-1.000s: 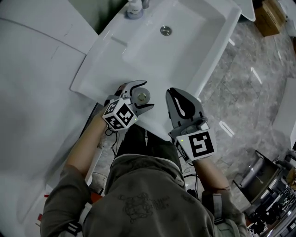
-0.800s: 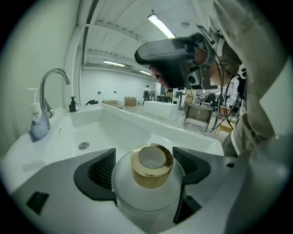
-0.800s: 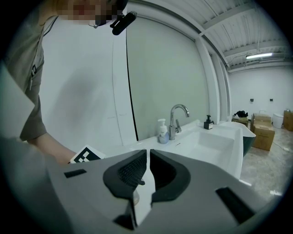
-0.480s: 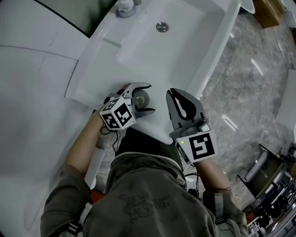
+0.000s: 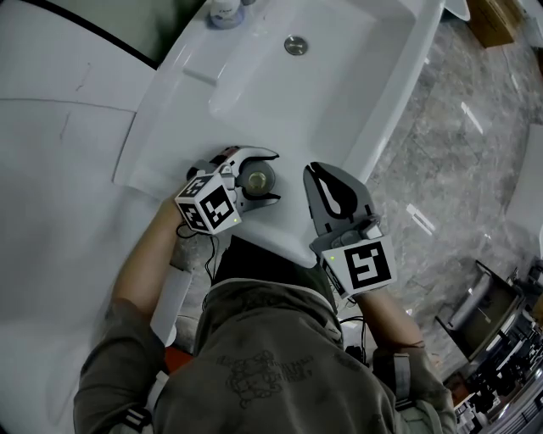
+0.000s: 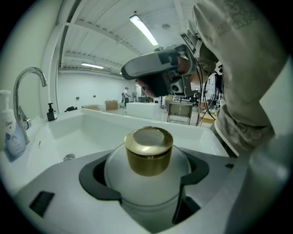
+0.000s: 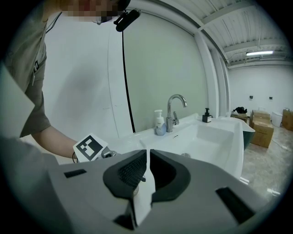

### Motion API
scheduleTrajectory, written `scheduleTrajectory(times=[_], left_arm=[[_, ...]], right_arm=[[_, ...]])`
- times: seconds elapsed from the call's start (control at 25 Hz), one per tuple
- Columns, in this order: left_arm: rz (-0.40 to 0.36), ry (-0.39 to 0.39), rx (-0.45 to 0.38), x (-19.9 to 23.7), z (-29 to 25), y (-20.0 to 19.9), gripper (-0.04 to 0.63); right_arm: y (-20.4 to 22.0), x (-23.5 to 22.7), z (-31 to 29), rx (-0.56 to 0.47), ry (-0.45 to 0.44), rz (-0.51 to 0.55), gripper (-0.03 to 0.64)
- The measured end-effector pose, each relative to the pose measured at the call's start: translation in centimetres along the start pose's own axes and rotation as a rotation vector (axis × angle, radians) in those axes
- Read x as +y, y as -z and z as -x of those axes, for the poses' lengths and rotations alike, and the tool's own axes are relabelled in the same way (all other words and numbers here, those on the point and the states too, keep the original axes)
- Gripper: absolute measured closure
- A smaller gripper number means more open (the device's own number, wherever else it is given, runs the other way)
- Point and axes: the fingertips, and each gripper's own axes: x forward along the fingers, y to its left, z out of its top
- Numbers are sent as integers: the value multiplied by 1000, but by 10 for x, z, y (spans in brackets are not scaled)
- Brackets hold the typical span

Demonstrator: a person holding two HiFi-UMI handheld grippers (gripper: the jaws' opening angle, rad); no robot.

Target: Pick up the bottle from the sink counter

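A round white bottle with a gold cap (image 5: 257, 179) stands between the jaws of my left gripper (image 5: 274, 177) at the near rim of the white sink counter (image 5: 161, 144). In the left gripper view the dark pads (image 6: 94, 178) press against both sides of the bottle's white body (image 6: 146, 183), so the gripper is shut on it. Whether the bottle rests on the counter or hangs above it I cannot tell. My right gripper (image 5: 313, 170) hovers just right of the bottle, shut and empty; its pads meet in the right gripper view (image 7: 148, 160).
The sink basin has a drain (image 5: 295, 45). At the far rim are a chrome faucet (image 6: 27, 77), a soap bottle (image 5: 223, 10) and a small dark dispenser (image 6: 51, 111). Marble floor (image 5: 458, 127) lies to the right of the sink.
My left gripper has edged a little to the left with the bottle still between its jaws. The right gripper has stayed shut and hardly moved.
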Motion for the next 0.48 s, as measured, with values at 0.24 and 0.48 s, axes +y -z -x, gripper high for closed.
scheduleTrajectory(times=[0.24, 0.48], left_arm=[[21, -39, -10, 6, -2, -3, 242], [73, -113, -8, 17, 2, -8, 244]], right_arm=[[-5, 3, -6, -34, -31, -1, 577], [-18, 16, -8, -54, -135, 29, 577]])
